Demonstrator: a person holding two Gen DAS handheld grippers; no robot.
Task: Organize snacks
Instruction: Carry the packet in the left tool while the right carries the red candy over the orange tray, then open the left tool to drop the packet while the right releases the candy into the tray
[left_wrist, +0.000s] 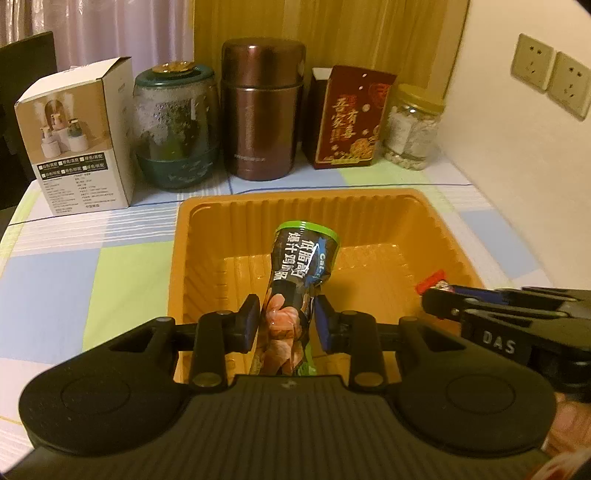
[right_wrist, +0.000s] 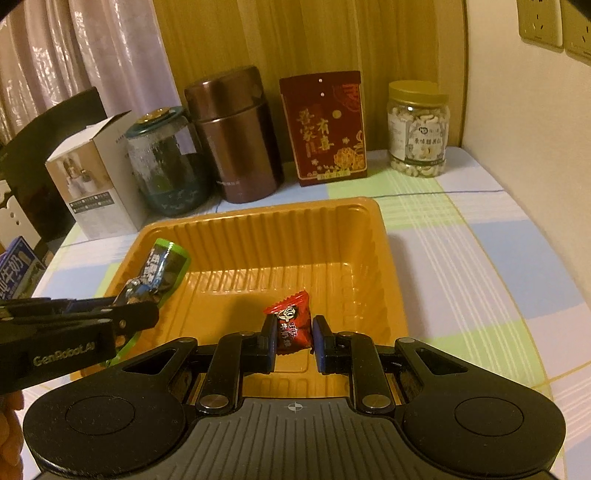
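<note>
An orange plastic tray (left_wrist: 369, 206) sits on the checked tablecloth; it also shows in the right wrist view (right_wrist: 369, 236). My left gripper (left_wrist: 286, 323) is shut on a green and black snack packet (left_wrist: 299, 262) and holds it over the tray's near side. The packet also shows in the right wrist view (right_wrist: 162, 269). My right gripper (right_wrist: 294, 338) is shut on a small red candy (right_wrist: 291, 325) above the tray's near right part. The candy's tip shows in the left wrist view (left_wrist: 430, 282).
Along the back stand a white box (left_wrist: 77, 140), a glass jar with a teal base (left_wrist: 175, 125), a brown canister (left_wrist: 262, 110), a red box (left_wrist: 352, 118) and a jar of nuts (left_wrist: 412, 127). A wall with sockets (left_wrist: 550, 74) is on the right.
</note>
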